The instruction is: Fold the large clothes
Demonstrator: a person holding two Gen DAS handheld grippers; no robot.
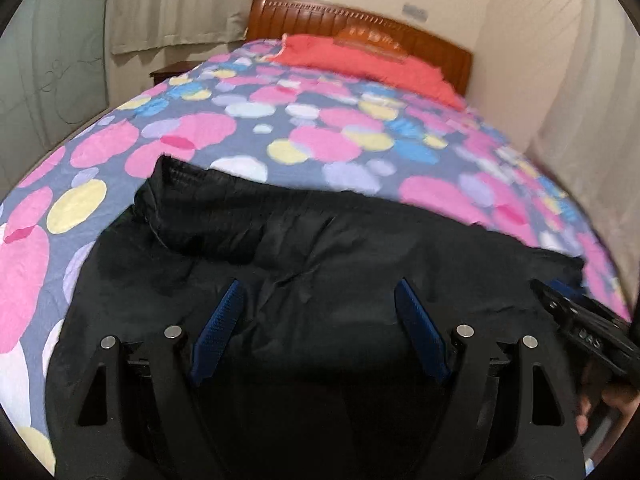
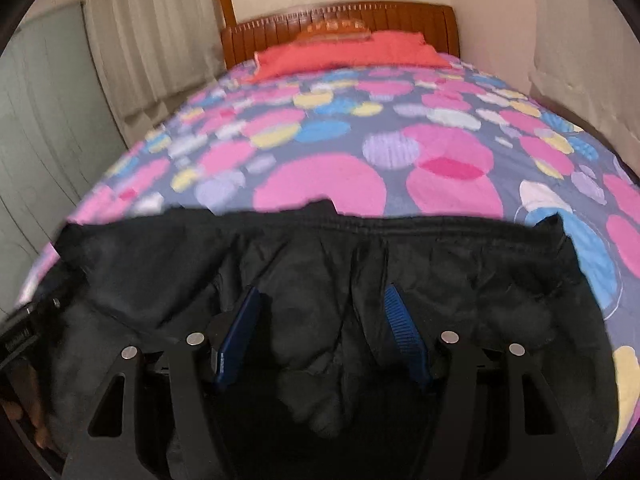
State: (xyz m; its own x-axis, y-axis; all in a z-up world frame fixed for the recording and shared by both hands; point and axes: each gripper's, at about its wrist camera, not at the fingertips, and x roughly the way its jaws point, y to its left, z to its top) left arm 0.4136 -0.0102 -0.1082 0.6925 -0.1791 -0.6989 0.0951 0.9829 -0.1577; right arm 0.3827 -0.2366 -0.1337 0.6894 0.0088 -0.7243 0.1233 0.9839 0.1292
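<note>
Right under both tools lies the garment (image 1: 320,264), black and puffy, spread across the near end of the bed (image 1: 248,128). Left gripper (image 1: 318,320) stands wide, nothing between its blue pads (image 1: 218,332), just hovering above the cloth. Right gripper (image 2: 322,320) is spread too, nothing pinched, a bunched fold of the black fabric showing in the gap but not pressed. Beyond the right tool's tips runs the ribbed hem (image 2: 380,224), straight across, with a small corner sticking up.

Best move now, I'd say: drop each tool onto an outer corner, bite through both layers, and lift evenly so the padding doesn't slump.

Further off, the spotted cover is bare, then a red pillow (image 2: 344,54) against the wooden headboard (image 2: 340,16). No containers in sight, so nothing to report there.
</note>
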